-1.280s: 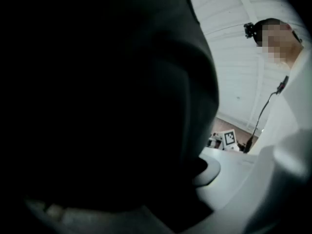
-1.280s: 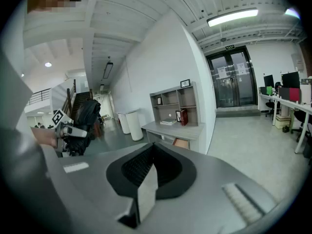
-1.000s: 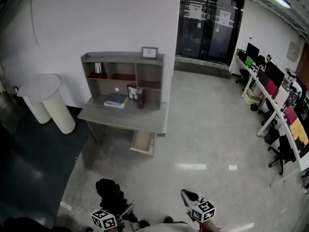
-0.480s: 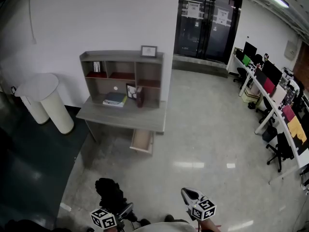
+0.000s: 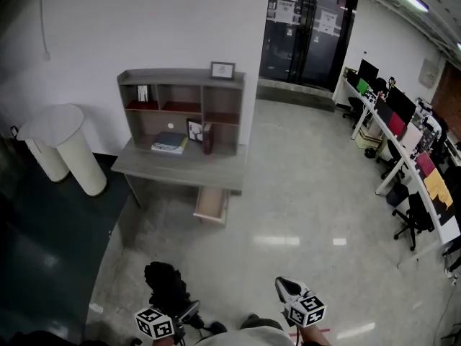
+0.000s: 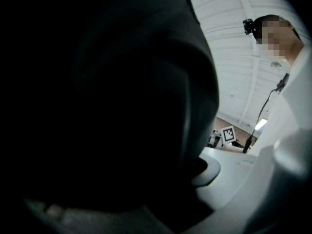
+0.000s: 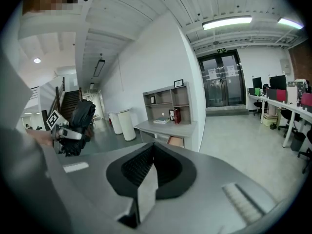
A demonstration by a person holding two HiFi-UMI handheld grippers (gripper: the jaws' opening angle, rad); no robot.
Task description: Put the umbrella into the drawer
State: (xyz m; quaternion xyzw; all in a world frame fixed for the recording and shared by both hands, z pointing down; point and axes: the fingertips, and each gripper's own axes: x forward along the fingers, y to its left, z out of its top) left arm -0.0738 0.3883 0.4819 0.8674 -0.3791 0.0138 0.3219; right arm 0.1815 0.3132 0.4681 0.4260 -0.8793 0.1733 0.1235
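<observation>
Left gripper (image 5: 186,314) is holding the umbrella (image 5: 167,287); drawer (image 5: 212,206) is sitting open across the floor.
Left jaws are clamping on the black folded umbrella, which is filling most of the left gripper view. The bundle is sticking up above the gripper, low in the head view and well apart from the desk (image 5: 180,170). Right gripper (image 7: 150,150) is carrying nothing, jaws pressed together. The drawer is hanging pulled out under the right part of the desk top.
</observation>
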